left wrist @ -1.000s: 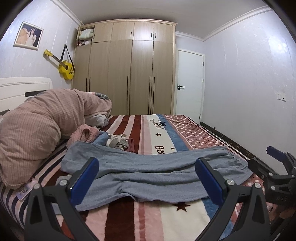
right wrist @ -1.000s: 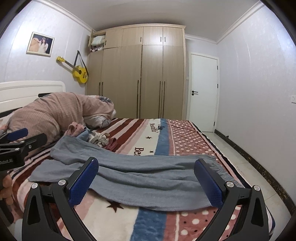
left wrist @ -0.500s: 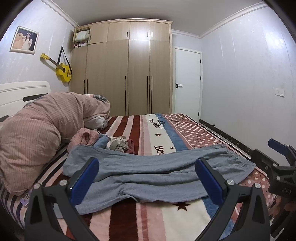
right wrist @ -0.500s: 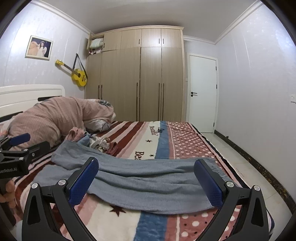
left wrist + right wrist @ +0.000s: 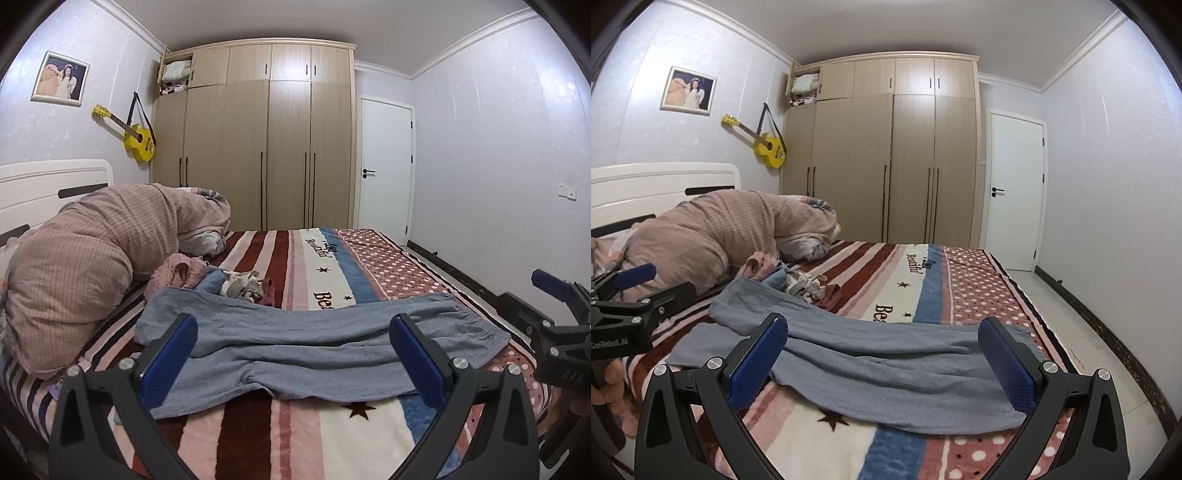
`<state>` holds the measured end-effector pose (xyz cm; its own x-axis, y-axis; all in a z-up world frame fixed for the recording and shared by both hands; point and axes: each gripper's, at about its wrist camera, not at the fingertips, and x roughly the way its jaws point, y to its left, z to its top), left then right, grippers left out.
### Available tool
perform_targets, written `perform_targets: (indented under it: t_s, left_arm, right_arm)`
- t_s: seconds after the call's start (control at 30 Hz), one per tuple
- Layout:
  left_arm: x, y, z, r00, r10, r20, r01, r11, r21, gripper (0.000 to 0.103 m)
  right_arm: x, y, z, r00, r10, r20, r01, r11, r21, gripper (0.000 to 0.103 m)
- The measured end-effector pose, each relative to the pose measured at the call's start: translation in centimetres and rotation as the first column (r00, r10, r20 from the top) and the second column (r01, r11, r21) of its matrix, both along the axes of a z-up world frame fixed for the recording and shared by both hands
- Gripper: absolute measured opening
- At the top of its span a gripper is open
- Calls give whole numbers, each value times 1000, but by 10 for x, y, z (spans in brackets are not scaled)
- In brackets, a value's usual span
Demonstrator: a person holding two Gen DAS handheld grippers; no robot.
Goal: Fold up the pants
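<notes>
Nearest, the left gripper (image 5: 293,350) and right gripper (image 5: 882,350) hover with fingers spread wide and empty, apparently poised to grasp. Beyond them the grey-blue knit pants (image 5: 314,343) lie flat across the striped fleece bed blanket (image 5: 295,435), legs toward the pink quilt bundle (image 5: 92,266), ready for folding.

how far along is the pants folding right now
Done: the grey knit pants lie spread across the striped fleece blanket, legs toward the pink quilt, waistband toward the bed's right edge. In hand: nothing; the left gripper and right gripper are both open, above the cloth, gripping nothing. Left: every fold; no part of the pants is doubled over yet.
</notes>
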<state>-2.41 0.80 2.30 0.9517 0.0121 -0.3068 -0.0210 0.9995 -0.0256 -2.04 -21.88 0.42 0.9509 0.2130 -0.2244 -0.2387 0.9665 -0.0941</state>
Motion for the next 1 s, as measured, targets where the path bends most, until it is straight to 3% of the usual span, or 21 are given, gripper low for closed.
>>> perform_targets:
  t_s: [0.53,0.67,0.8,1.0]
  left_arm:
    - [21,1,-3,999,-30,-9,30,1000,-8,102]
    - [32,12,-12,998,-42,-53,40,998,-42,102]
    - [51,37,-42,987,-49,-150,31,992,-119,102]
    - [80,78,-115,950,-101,-295,9,954,-300,102]
  right_arm:
    - [16,-5,4,999,-53,-9,53,998,19,102]
    - [23,-10,0,999,-23,-41,25,998,56,102]
    - [46,-27,-28,985,11,-171,11,992,128,102]
    - [82,-62,-103,923,-2,-385,83,977,194,102]
